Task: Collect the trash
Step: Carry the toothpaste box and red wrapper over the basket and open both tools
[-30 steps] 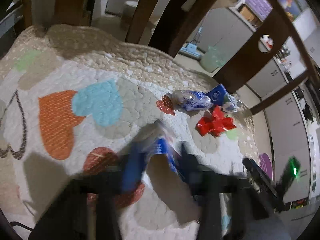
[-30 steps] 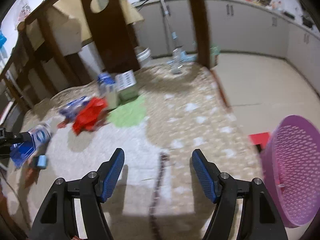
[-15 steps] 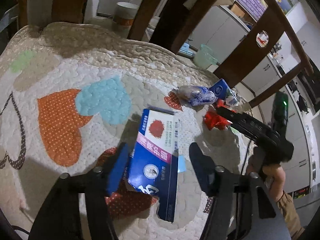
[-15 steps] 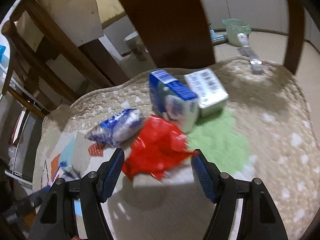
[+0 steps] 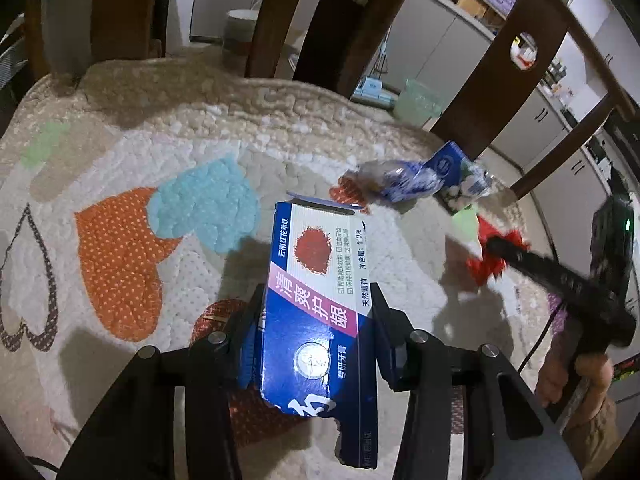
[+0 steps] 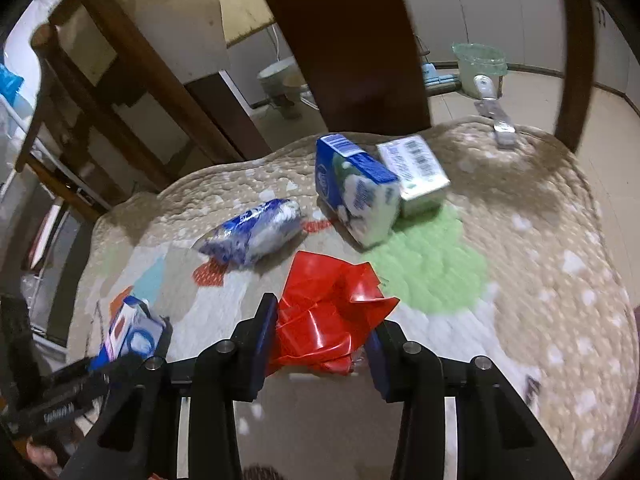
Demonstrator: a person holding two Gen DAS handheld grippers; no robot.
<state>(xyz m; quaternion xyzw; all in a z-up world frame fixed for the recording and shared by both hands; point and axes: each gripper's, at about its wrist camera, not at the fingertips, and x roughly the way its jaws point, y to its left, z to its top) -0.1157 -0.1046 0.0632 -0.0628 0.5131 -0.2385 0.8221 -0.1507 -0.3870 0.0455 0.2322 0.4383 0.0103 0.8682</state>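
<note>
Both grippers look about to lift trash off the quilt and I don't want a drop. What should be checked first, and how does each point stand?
1. Toothpaste box sits between the left gripper fingers: ok, jaws closing on it.
2. Box intact for a firm hold: not ok, its near end is torn.
3. Red wrapper sits between the right gripper fingers: ok, jaws closing.
4. Wrapper fully gathered: cannot tell, crumpled flaps stick out beyond the pads.
5. Neighbouring blue-white packet and tissue pack lie apart from the wrapper: ok.
6. A bin to drop into: cannot tell, none clearly in view.
</note>
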